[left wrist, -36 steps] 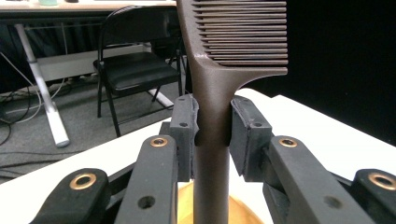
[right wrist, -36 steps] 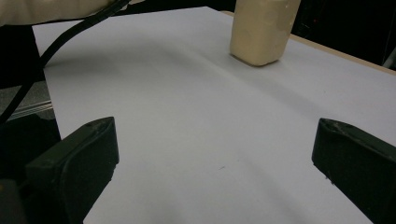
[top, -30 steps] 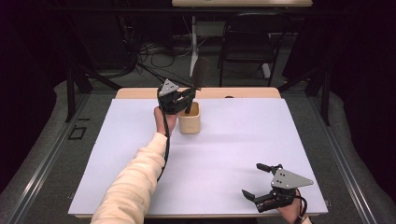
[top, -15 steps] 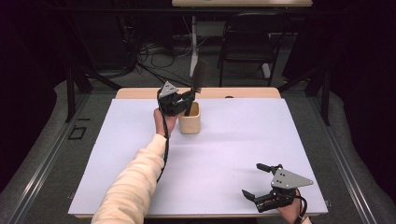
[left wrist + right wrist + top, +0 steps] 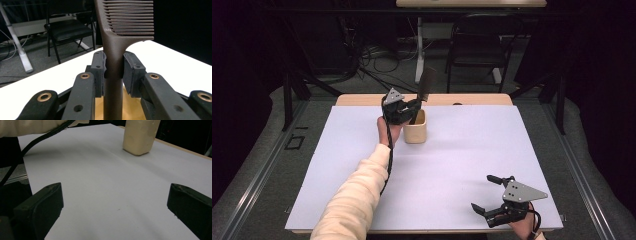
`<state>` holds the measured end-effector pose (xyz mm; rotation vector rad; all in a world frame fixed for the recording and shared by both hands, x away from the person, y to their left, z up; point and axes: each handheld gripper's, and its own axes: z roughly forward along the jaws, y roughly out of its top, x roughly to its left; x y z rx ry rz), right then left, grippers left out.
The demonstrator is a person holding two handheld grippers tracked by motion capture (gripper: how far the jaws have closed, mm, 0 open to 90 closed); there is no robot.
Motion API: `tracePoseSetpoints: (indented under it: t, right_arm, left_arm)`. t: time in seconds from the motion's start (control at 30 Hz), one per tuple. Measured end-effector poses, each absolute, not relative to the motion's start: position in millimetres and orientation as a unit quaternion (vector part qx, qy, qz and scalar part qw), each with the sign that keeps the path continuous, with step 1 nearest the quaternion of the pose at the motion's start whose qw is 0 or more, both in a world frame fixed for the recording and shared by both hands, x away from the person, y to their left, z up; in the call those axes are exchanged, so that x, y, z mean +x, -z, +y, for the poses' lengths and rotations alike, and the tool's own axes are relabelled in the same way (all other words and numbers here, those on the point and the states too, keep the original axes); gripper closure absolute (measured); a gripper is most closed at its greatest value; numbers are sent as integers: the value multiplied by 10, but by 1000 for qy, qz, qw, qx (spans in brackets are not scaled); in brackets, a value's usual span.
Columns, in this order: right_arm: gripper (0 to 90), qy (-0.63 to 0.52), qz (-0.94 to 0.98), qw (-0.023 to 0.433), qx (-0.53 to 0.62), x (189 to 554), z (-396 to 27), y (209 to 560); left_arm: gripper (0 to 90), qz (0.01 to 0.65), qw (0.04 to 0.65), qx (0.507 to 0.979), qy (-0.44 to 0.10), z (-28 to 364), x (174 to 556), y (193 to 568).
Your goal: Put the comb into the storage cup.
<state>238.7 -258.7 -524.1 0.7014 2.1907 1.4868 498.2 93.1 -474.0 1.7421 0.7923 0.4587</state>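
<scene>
Item: dark comb (image 5: pixel 113 50), upright, handle pinched between the left gripper (image 5: pixel 404 107) jaws, lower end inside the tan cup (image 5: pixel 416 131) at upper centre of the tabletop (image 5: pixel 462 150). Right gripper (image 5: pixel 492 196): lower right, jaws spread, empty. Handling, judged: keep comb vertical, clear of the cup rim.

On the bench (image 5: pixel 447 165) the cup (image 5: pixel 415 129) stands toward the far edge, a little left of the middle. My left claw (image 5: pixel 411 107) is over the cup's left rim, clamped on the comb (image 5: pixel 426 86), which stands upright with its handle down in the cup. My right claw (image 5: pixel 486 192) rests spread wide at the near right corner, well apart from the cup.
</scene>
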Motion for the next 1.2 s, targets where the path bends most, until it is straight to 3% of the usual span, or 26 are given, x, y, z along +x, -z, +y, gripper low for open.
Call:
tracePoseSetpoints:
  t: [1.2]
  right_arm:
    - [0, -532, 784, 200, 251, 2387, -2584, 5242]
  left_arm:
    - [722, 311, 512, 777, -195, 917, 4969, 4792]
